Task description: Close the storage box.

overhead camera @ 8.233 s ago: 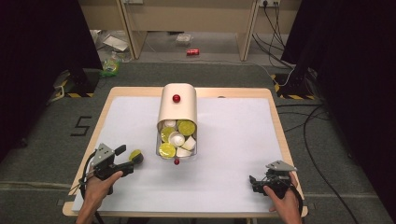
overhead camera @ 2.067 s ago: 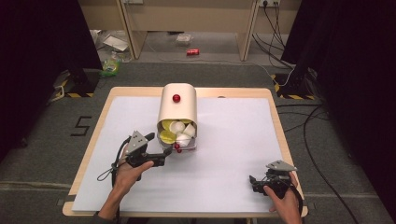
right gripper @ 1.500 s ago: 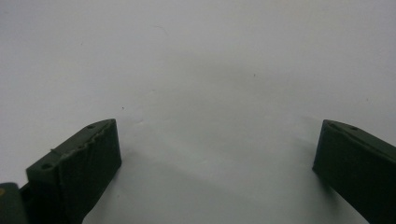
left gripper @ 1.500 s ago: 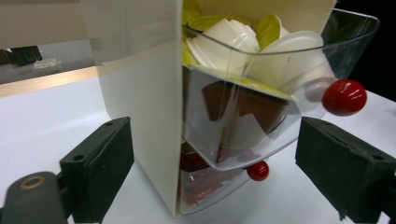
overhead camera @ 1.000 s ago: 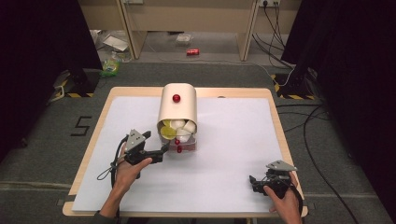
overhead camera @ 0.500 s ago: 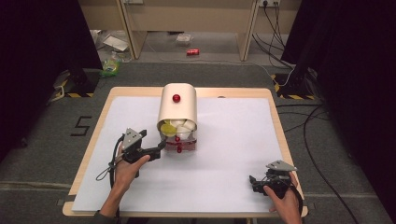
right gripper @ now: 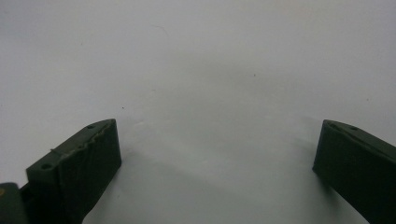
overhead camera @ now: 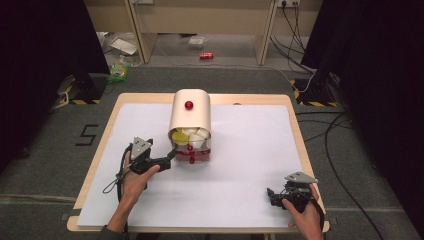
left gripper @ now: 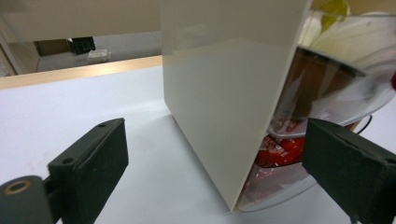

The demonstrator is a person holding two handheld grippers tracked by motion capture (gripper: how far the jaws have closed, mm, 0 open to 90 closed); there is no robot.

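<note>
A cream round-topped box [overhead camera: 190, 117] with a red knob [overhead camera: 188, 105] lies in the middle of the white table. Its clear front door [overhead camera: 196, 151] carries a small red knob [overhead camera: 190, 148] and stands nearly upright over the opening. Yellow and white round pieces [overhead camera: 182, 135] show behind it. My left gripper [overhead camera: 172, 156] is open at the box's front left corner. In the left gripper view the cream wall [left gripper: 219, 93] and the clear door [left gripper: 327, 93] stand between the jaws. My right gripper [overhead camera: 272, 196] rests open near the front right edge, with bare table between its jaws.
White sheet covers the wooden table [overhead camera: 250, 98]. On the floor behind lie a red can [overhead camera: 206, 55], scattered litter [overhead camera: 120, 70] and cables [overhead camera: 345, 125]. Dark curtains flank both sides.
The left gripper came in from the front left to the box's mouth. The clear door, earlier swung down with the pieces exposed, now stands raised over the opening. The right gripper has stayed put.
</note>
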